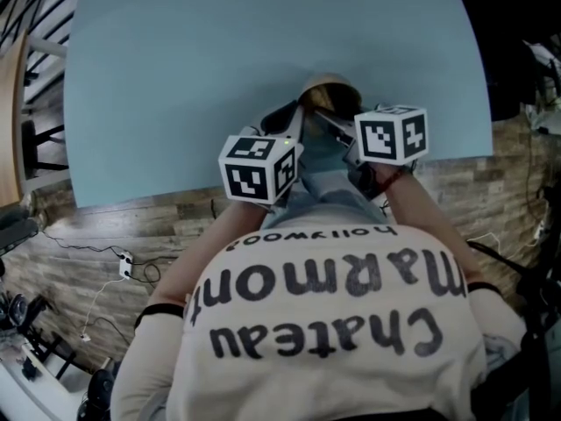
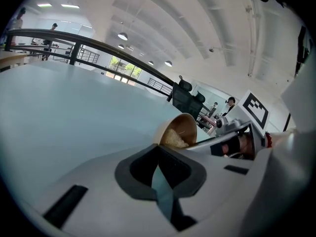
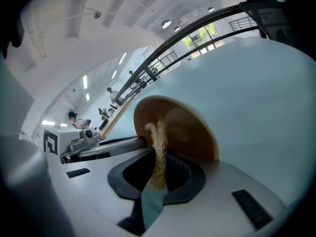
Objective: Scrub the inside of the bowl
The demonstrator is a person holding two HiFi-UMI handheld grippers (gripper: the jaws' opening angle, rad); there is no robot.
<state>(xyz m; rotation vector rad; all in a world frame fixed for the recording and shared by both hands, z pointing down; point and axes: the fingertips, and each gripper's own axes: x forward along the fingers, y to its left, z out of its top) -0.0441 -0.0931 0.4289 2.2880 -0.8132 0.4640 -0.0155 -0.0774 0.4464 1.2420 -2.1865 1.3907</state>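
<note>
A tan wooden bowl (image 1: 329, 86) stands tipped on its side on the pale blue table (image 1: 175, 77), close to the near edge. My left gripper (image 2: 158, 149) is shut on the bowl's rim (image 2: 180, 127) and holds it tilted. My right gripper (image 3: 159, 157) is shut on a strand of straw-coloured fibre scrubber (image 3: 159, 137). The scrubber reaches into the bowl's hollow (image 3: 190, 127). From the left gripper view the scrubber (image 2: 174, 138) shows as a pale wad inside the bowl. In the head view both grippers meet at the bowl, the left (image 1: 294, 117) and the right (image 1: 340, 123).
The table's near edge (image 1: 263, 191) runs just under the grippers, with wood-plank floor below. A white power strip (image 1: 125, 264) and cables lie on the floor at the left. Black office chairs (image 2: 187, 95) and a railing (image 2: 98, 48) stand beyond the table's far side.
</note>
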